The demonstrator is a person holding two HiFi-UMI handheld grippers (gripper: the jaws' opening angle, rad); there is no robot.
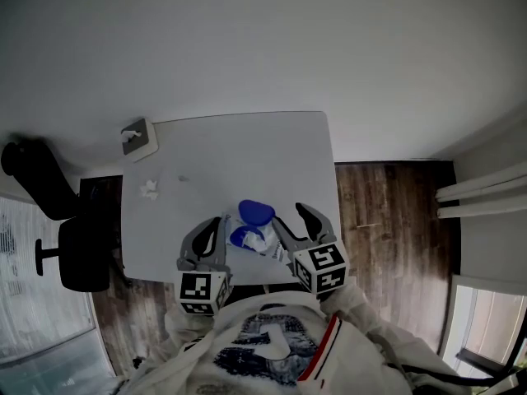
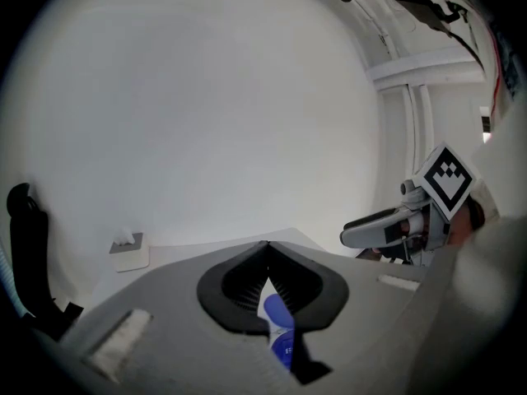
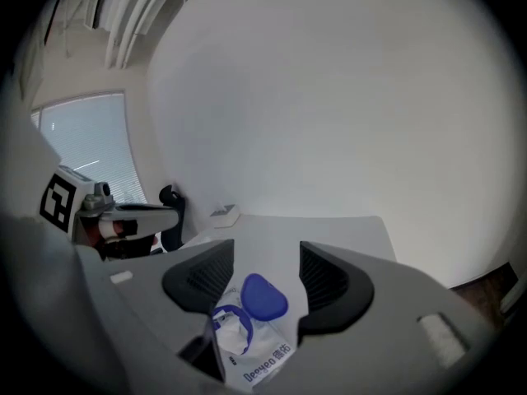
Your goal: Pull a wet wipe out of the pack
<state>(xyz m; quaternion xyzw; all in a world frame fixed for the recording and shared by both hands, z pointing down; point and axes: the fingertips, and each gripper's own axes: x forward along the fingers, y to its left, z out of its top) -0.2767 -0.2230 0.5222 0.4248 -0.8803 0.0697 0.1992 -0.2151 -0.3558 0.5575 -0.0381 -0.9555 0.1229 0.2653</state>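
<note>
1. Left gripper (image 1: 216, 225): in the left gripper view (image 2: 265, 249) I read its jaws as closed, with the black ribbed pads meeting at the tips. The soft white plastic wet-wipe pack (image 1: 247, 242) sits in the narrow wedge behind those tips. Its edge appears pinched there, and its rounded blue lid (image 2: 276, 311) shows through the gap.

2. Right gripper (image 1: 290, 219): in the right gripper view (image 3: 267, 249) I read its jaws as wide apart and holding nothing. The wet-wipe pack (image 3: 263, 356) lies flat on the white rectangular table (image 1: 247, 155), below and between the two pads, and touches neither. The blue lid (image 3: 263, 296) is flipped open toward the jaw tips. Just behind it, a blue oval ring (image 3: 233, 323) frames the opening, with white wipe material visible inside.

3. Relative position: the two grippers flank the pack, the left one on its left edge and the right one over its right side.

4. Beyond the left gripper's tips, well apart from it, lies a small crumpled white wipe (image 1: 149, 189). Farther on, at the table's far corner, stands a pale square tissue box (image 1: 138, 137). A black office chair (image 1: 78, 249) is off the table's left side.
</note>
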